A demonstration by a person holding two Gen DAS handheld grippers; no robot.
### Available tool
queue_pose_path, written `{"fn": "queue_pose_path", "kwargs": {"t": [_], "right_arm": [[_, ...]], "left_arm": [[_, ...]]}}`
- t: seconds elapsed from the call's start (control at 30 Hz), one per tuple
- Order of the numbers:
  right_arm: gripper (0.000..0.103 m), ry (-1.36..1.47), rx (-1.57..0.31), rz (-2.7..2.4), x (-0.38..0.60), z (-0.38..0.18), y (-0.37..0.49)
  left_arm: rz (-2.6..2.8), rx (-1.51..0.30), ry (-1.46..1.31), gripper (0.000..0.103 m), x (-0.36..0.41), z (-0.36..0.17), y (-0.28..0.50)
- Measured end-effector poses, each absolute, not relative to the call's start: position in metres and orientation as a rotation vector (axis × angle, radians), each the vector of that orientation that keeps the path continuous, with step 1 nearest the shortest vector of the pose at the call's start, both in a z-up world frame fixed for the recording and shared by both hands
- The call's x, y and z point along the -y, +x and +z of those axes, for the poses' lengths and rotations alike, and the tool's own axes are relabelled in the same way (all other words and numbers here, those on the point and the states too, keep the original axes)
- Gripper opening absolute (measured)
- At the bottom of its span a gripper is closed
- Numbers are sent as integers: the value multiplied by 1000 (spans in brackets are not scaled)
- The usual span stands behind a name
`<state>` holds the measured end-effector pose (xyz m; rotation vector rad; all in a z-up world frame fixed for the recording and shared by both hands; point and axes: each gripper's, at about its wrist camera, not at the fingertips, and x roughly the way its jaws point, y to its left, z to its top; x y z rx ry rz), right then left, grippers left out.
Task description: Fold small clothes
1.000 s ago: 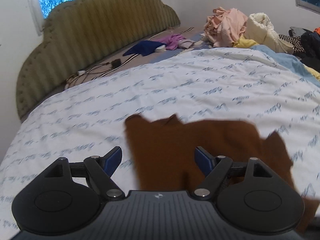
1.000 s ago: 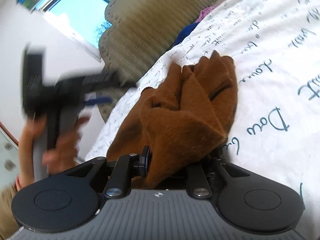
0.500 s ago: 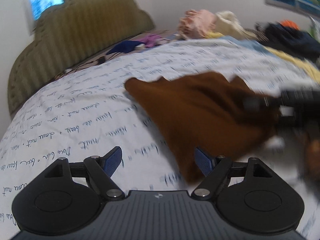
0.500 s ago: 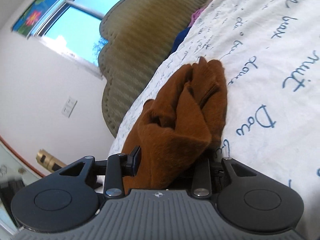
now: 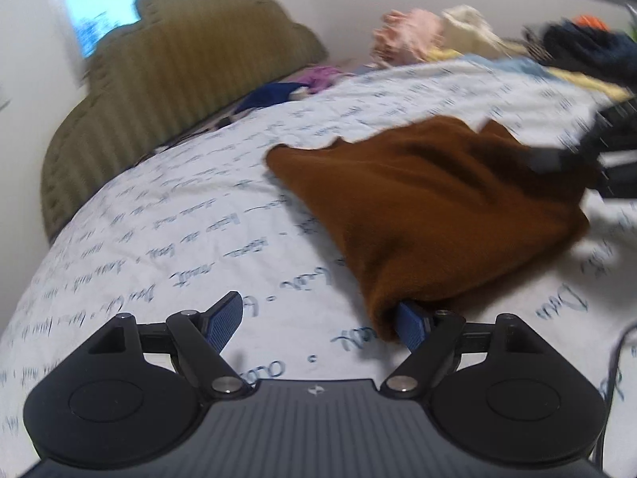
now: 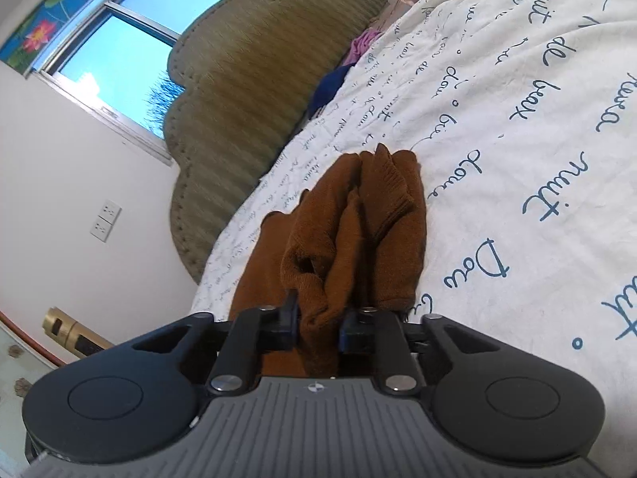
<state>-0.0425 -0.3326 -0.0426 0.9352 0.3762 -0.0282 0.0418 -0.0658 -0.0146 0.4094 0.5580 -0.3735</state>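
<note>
Left wrist view: your left tool (image 5: 318,320) sits low over the bed's white duvet (image 5: 191,231), its two blue-padded fingers spread wide with nothing clamped between them. The near corner of the one brown garment (image 5: 434,207) drapes over the right-hand pad (image 5: 412,324); the other pad is bare above the printed cover. The garment lies bunched on the duvet, running away to the right, where your right tool (image 5: 597,159) shows as a dark blur at its far edge.

Around it: one olive scalloped headboard (image 5: 179,79) at the back left, one window (image 5: 99,4) above it, and a heap of unsorted laundry (image 5: 430,32) at the far end, pink, cream and dark pieces among them. A blue item (image 5: 270,93) and a purple one (image 5: 322,77) lie near the headboard. Motion blur prevents a firm count of the heap.

In the right wrist view, your right tool (image 6: 318,324) is narrowed onto a thick gathered fold of the brown garment (image 6: 358,231), cloth filling the gap between the fingers. The rest of it trails forward across the duvet (image 6: 517,119). One wall socket (image 6: 105,221) and one brass-coloured cylinder (image 6: 67,328) stand at left.
</note>
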Motion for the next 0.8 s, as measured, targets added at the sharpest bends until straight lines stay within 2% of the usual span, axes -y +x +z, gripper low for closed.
{"fn": "queue_pose_path", "kwargs": {"t": [0.1, 0.2, 0.3, 0.47, 0.57, 0.67, 0.8], "right_arm": [[18, 966, -379, 31, 329, -43, -46], [18, 836, -451, -49, 319, -40, -46], [19, 758, -497, -68, 313, -39, -45], [26, 647, -460, -139, 306, -21, -58], [26, 564, -420, -194, 298, -8, -59], [26, 501, -422, -190, 291, -5, -52], [26, 492, -513, -239, 291, -19, -40]], "left_arm": [[-355, -591, 335, 82, 49, -14, 47], [-370, -649, 318, 82, 42, -21, 49], [-397, -623, 325, 80, 40, -13, 37], [-473, -581, 231, 81, 39, 21, 27], [-475, -589, 176, 82, 49, 32, 38], [-423, -637, 203, 83, 71, 24, 53], [-402, -711, 238, 83, 85, -2, 61]]}}
